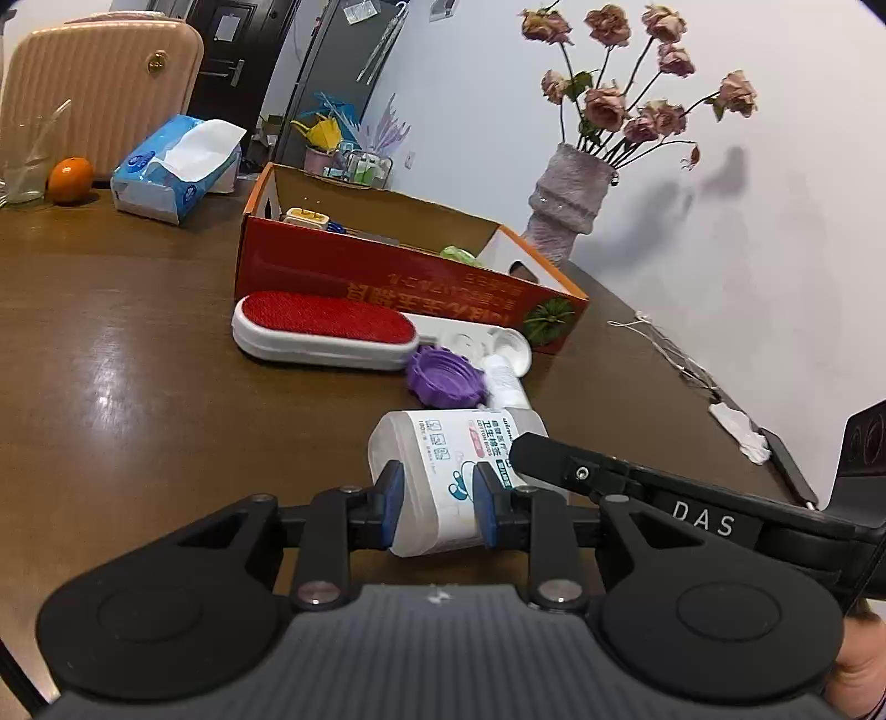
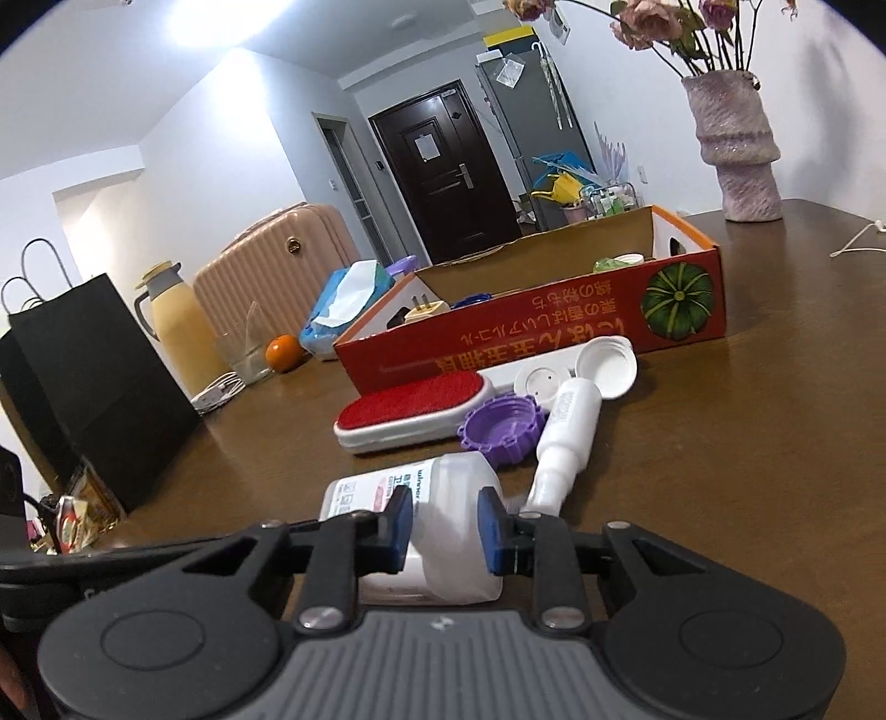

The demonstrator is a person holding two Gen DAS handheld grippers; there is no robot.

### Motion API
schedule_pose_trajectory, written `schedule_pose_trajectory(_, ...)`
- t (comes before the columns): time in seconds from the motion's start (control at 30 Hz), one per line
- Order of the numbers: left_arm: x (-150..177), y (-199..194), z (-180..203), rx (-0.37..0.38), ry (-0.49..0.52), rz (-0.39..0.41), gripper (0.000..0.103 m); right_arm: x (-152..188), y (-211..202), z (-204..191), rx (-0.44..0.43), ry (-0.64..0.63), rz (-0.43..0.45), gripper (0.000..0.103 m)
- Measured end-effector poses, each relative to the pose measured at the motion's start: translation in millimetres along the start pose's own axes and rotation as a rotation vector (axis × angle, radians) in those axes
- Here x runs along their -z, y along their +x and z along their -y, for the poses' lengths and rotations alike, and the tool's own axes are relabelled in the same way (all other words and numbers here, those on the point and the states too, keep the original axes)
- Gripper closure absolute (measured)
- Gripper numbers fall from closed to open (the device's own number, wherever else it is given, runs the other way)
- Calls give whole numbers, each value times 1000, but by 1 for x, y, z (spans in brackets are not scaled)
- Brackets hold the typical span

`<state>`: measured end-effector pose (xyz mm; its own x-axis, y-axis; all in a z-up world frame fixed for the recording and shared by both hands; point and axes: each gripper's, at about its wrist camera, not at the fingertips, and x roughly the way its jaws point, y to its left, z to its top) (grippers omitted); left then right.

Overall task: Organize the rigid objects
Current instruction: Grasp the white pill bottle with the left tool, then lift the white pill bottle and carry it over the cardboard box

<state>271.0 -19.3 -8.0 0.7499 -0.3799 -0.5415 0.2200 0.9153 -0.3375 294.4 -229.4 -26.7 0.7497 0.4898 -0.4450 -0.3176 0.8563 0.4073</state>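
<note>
Brown table (image 1: 138,343) lies bare to the left. Both the left gripper (image 1: 434,501) and right gripper (image 2: 446,523) clamp the swab tub (image 1: 443,476), which lies on its side before a purple cap (image 1: 443,376), brush (image 1: 326,329) and red box (image 1: 387,271).

A: Which parts are obscured?
B: The cotton-swab container's (image 2: 443,531) near end sits behind the blue pads (image 2: 400,533); the label print is too small to read.
A: And the red box (image 1: 387,266)?
B: Its contents are mostly hidden by the front wall; the flowers (image 2: 664,22) are cropped at the top edge.
</note>
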Motion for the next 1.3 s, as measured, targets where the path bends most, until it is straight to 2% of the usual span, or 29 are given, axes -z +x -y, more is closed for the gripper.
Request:
schedule_pose_trajectory(0.43,19,-73,47,5,61,109,76,15,-85,-28,-6,-45,109,78)
schedule_pose_trajectory(0.77,30,-114,71,1,87,175,76,23,-131,-47,-15,-78,187,79)
schedule_pose_trajectory(0.97,35,-121,78,7,98,186,76,28,-145,-47,-17,-67,210,79)
schedule_pose_trajectory(1.3,22,-103,78,14,105,170,76,20,-136,-37,-9,-50,215,79)
